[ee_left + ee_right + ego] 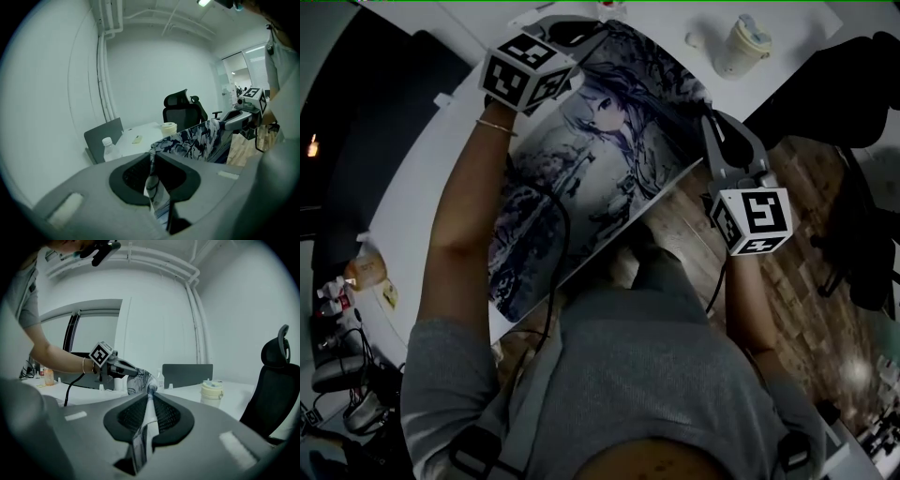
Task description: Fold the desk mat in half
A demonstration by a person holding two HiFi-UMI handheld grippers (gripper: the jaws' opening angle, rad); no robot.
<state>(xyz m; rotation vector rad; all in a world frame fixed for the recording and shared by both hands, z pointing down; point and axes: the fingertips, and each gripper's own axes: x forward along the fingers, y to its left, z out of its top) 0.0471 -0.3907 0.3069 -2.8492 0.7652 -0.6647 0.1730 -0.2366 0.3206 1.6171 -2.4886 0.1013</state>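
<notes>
The desk mat [591, 159], printed with a dark anime picture, is lifted off the white desk [417, 192] and hangs stretched between both grippers. My left gripper [577, 32] is shut on its far end, and the mat's edge [154, 187] shows pinched between the jaws of the left gripper [153, 157]. My right gripper [710, 122] is shut on the near right edge. In the right gripper view a thin strip of mat [143, 427] is clamped in the right gripper [150, 393], and the left gripper [117, 366] holds the other end. The mat's lower left corner droops toward the desk's front edge.
A lidded cream cup [742, 44] stands at the desk's far right. A water bottle [108, 149] and a grey panel [104, 135] are at the far side. A black office chair [276, 376] stands beside the desk over wooden floor [811, 281]. Clutter and cables [347, 319] lie at the left.
</notes>
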